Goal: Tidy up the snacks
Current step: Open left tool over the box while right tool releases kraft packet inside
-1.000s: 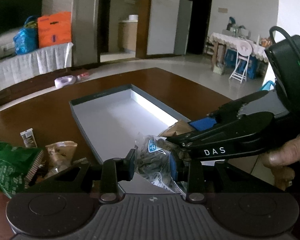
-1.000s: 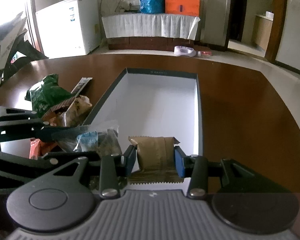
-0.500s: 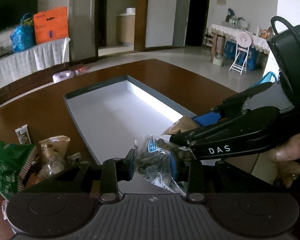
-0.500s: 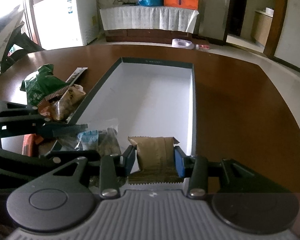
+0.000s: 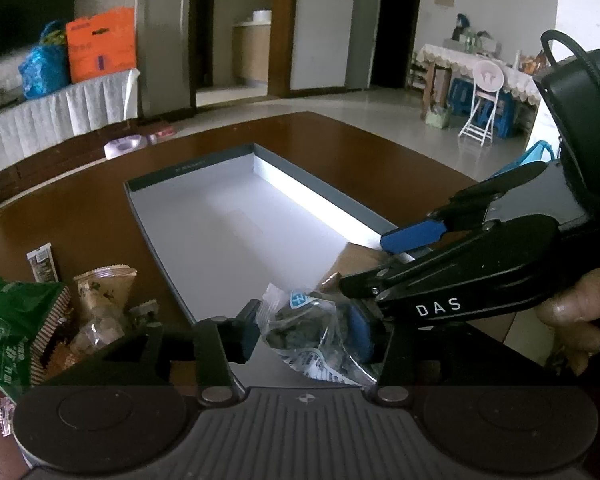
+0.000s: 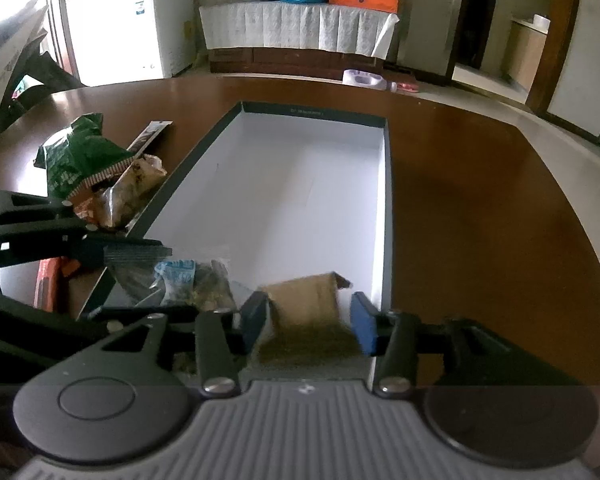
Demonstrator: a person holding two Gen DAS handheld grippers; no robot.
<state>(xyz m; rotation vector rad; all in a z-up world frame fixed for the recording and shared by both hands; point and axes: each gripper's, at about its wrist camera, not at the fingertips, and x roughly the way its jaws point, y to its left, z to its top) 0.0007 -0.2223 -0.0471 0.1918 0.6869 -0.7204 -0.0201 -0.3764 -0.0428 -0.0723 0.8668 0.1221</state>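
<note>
A long grey box (image 5: 188, 168) with a white inside lies open on the brown table. My left gripper (image 5: 306, 328) hangs over its near end, jaws opening. A clear snack packet with a blue label (image 5: 300, 320) sits loose between the pads. My right gripper (image 6: 308, 324) is beside it over the same end, jaws also opening. A brown snack packet (image 6: 304, 300) lies blurred between its blue pads (image 6: 362, 328), with a gap on each side. The box (image 6: 312, 112) holds nothing farther back. The clear packet (image 6: 188, 284) also shows at the left in the right wrist view.
Several snacks are piled left of the box: a green bag (image 6: 80, 156), a clear biscuit packet (image 5: 100, 300), a narrow bar (image 5: 42, 262) and an orange packet (image 6: 46, 284). A person's hand (image 5: 572, 312) grips the right tool. Bare table (image 6: 480, 220) stretches right of the box.
Both grippers' jaws have widened. The brown packet has slipped free and lower between the right pads, and the clear packet no longer looks squeezed. The hands have barely moved.
</note>
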